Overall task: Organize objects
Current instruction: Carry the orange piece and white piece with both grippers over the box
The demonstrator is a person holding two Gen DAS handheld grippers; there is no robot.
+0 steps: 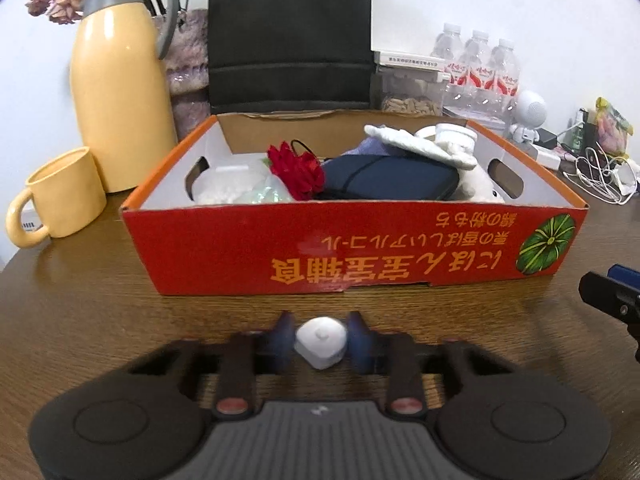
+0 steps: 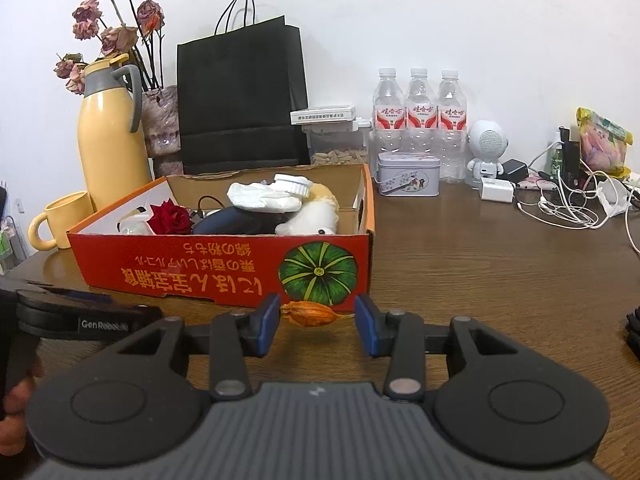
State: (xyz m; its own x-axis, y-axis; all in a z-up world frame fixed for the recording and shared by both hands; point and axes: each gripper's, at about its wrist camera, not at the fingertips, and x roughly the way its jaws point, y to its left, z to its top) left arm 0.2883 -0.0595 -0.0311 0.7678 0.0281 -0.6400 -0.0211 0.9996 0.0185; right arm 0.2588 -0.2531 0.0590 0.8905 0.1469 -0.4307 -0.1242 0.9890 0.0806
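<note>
Left wrist view: a small white cap (image 1: pixel 321 343) was seen clamped between the pads of the left gripper (image 1: pixel 321 340), just before the red cardboard box (image 1: pixel 344 248). An orange dried pod (image 2: pixel 310 314) lay on the table (image 2: pixel 500 272) between the parted, untouching fingers of the right gripper (image 2: pixel 317 326).

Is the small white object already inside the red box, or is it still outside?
Outside. The small white object sits between the left gripper's jaws, on the near side of the red box, above the table.
</note>
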